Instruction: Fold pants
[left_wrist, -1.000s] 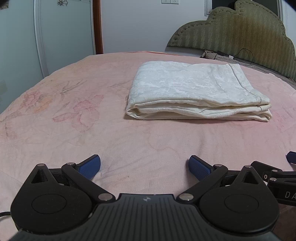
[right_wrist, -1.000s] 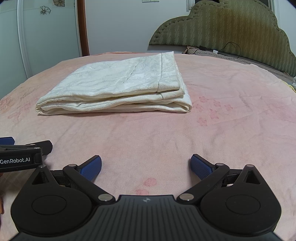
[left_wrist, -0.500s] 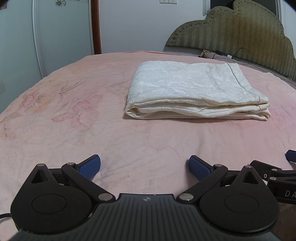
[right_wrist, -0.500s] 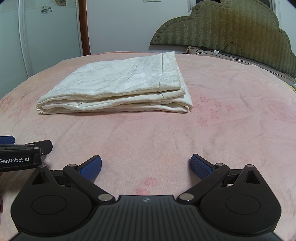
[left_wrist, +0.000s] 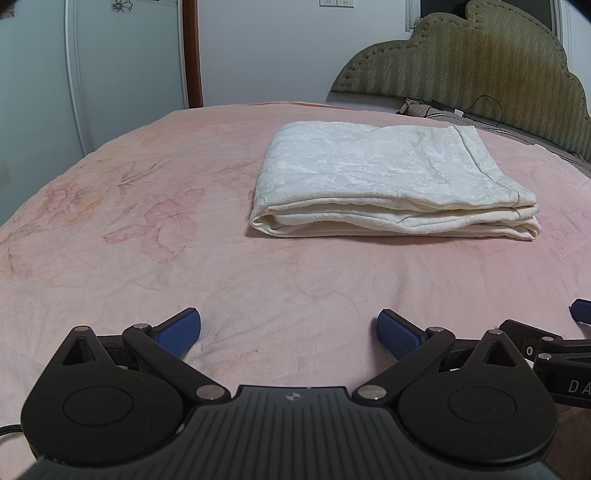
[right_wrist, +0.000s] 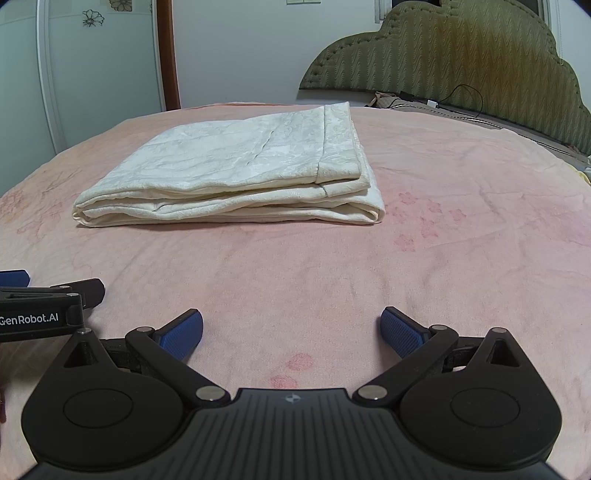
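Note:
Cream-white pants (left_wrist: 388, 181) lie folded into a flat rectangular stack on the pink bed; the right wrist view shows the same pants (right_wrist: 240, 177) left of centre. My left gripper (left_wrist: 288, 332) hovers low over the blanket, well short of the stack, open with nothing between its blue pads. My right gripper (right_wrist: 291, 328) is also open and empty, at about the same distance from the pants. Each gripper shows at the edge of the other's view: the right gripper (left_wrist: 554, 343) beside the left, the left gripper (right_wrist: 40, 299) beside the right.
A pink floral blanket (left_wrist: 147, 258) covers the bed. A green padded headboard (right_wrist: 461, 62) stands at the back right with a cable and small items (right_wrist: 436, 101) at its foot. A pale wardrobe door (left_wrist: 122, 66) and a brown frame stand at the back left.
Both views have shifted very slightly; the grippers stay open and the folded pants have not moved.

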